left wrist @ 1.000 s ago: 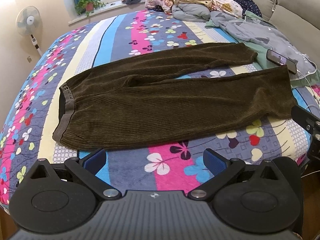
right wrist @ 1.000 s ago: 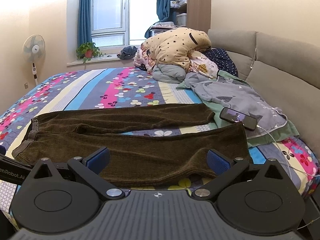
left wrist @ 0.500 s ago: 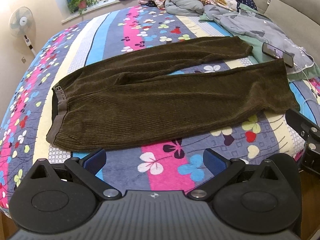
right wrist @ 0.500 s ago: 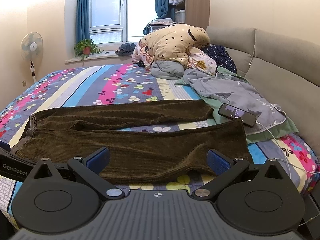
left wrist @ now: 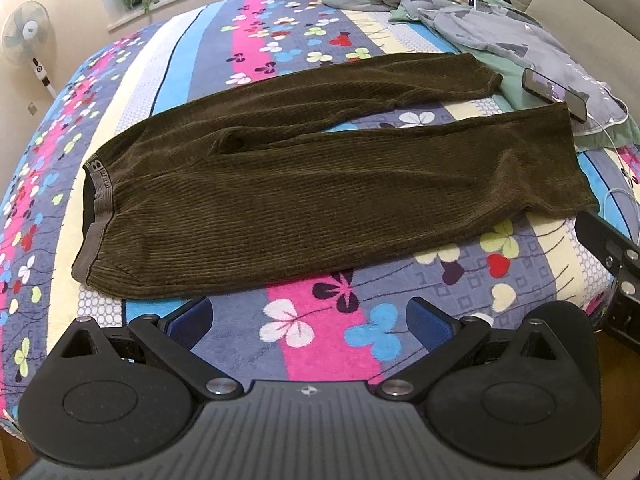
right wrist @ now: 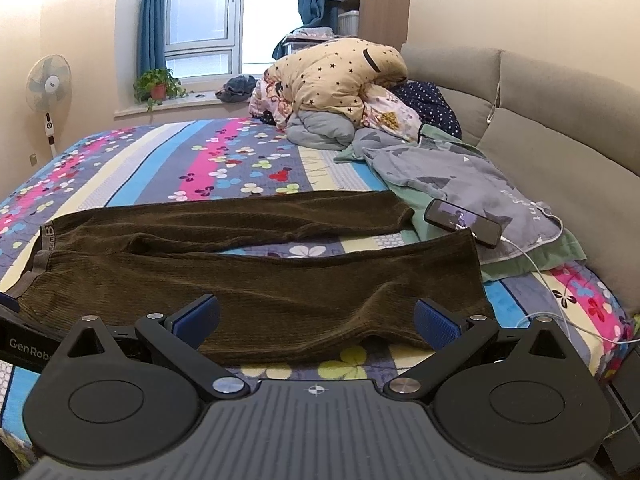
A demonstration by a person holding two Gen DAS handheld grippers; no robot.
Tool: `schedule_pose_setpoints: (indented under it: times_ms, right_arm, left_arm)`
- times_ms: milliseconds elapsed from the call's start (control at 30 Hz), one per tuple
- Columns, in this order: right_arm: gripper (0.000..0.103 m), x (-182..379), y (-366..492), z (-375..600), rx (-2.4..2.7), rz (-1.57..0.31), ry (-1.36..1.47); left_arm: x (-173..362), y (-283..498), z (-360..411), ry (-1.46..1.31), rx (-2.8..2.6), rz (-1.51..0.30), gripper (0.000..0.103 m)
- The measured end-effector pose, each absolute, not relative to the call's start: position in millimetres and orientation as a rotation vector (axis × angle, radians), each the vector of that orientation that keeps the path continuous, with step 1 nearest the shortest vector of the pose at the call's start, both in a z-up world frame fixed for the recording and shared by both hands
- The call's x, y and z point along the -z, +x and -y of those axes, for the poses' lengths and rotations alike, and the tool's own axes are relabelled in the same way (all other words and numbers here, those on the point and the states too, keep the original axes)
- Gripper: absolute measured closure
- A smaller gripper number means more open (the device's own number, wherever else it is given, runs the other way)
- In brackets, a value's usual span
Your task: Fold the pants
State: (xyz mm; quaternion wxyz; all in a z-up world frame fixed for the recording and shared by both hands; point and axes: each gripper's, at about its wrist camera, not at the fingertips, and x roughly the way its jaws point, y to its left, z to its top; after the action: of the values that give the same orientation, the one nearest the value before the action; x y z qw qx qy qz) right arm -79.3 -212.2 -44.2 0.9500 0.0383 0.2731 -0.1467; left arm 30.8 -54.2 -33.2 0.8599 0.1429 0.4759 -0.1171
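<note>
Dark brown corduroy pants (left wrist: 320, 184) lie flat across the striped flowered bed, waistband (left wrist: 94, 216) at the left, both legs spread toward the right. My left gripper (left wrist: 310, 320) hovers open above the bedspread just in front of the pants' near edge, holding nothing. In the right wrist view the same pants (right wrist: 260, 272) stretch across the bed, and my right gripper (right wrist: 316, 320) is open over the near leg close to its hem, nothing between its blue pads. Part of the right gripper's body shows at the left view's right edge.
A phone (right wrist: 462, 222) on a charging cable lies by the leg hems on a grey-green blanket (right wrist: 460, 176). Piled bedding (right wrist: 340, 84) sits at the head near the padded headboard (right wrist: 560, 120). A standing fan (right wrist: 48, 84) and a potted plant (right wrist: 156, 86) are by the window.
Both grippers have moved forward toward the bed; the left one now looks down more steeply on the pants. The pants have not moved and both grippers stay open.
</note>
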Motion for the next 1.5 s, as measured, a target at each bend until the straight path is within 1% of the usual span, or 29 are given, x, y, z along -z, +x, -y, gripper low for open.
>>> schedule_pose_setpoints:
  times_ms: [300,567,900,1100,1200,1367,1500]
  right_arm:
    - [0.000,56,-43,210,0.305,-0.618,0.065]
    - [0.000,67,0,193,0.261,-0.674,0.047]
    - [0.000,79,77,138,0.151,-0.746,0.005]
    - [0.000,86,124,91,0.055,-0.761,0.002]
    - [0.000,87,152,61,-0.017,-0.747,-0.012]
    - [0.000,89,218,-2,-0.186,-0.717,-0.044]
    - [0.000,102,285,-60,-0.348,-0.731,-0.046]
  left_arm:
    - [51,70,47,0.284,0.232,-1.053,0.000]
    - [70,110,9,0.216,0.163,-1.110,0.000]
    - [91,157,-93,0.081,-0.021,-1.166,0.000]
    - [107,183,-155,0.029,-0.115,-1.167,0.000]
    - [115,191,-183,0.014,-0.134,-1.132,0.000]
    - [134,212,-234,-0.032,-0.130,-1.002,0.000]
    - [158,224,-265,-0.146,-0.089,-1.004,0.000]
